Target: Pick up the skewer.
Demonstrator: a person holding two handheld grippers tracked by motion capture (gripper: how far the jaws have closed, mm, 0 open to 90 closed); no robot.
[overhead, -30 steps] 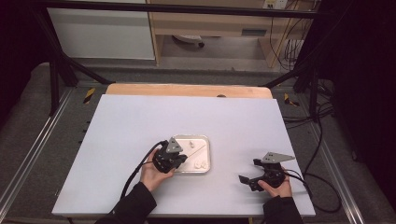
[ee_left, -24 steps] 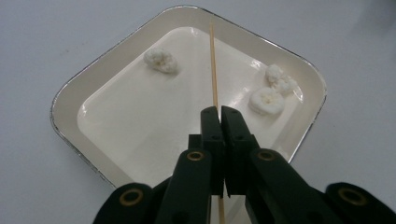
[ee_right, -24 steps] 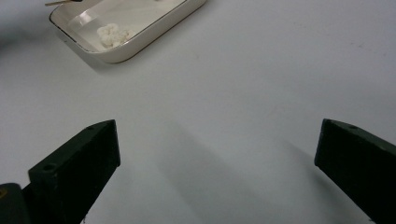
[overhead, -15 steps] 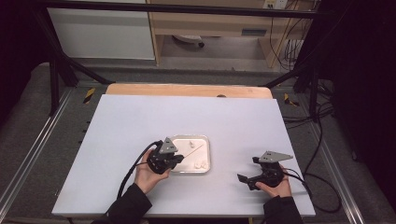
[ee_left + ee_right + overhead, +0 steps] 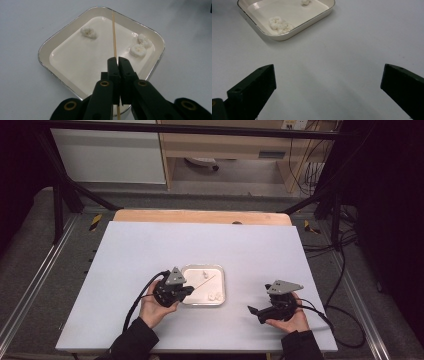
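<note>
A shallow cream tray (image 5: 62,45) with a metallic rim sits on the white surface (image 5: 150,245). Three white banana slices (image 5: 138,50) lie inside. A thin wooden skewer (image 5: 114,37) extends diagonally above the tray.

Left gripper (image 5: 117,65) fingers (image 5: 112,70) closed on thin wooden skewer (image 5: 114,37). Skewer extends forward over cream tray (image 5: 52,45) with metallic rim. Three white food pieces in tray: one (image 5: 88,32) left of skewer, two (image 5: 140,46) right, touching. Tray on pale surface (image 5: 27,22).
</note>
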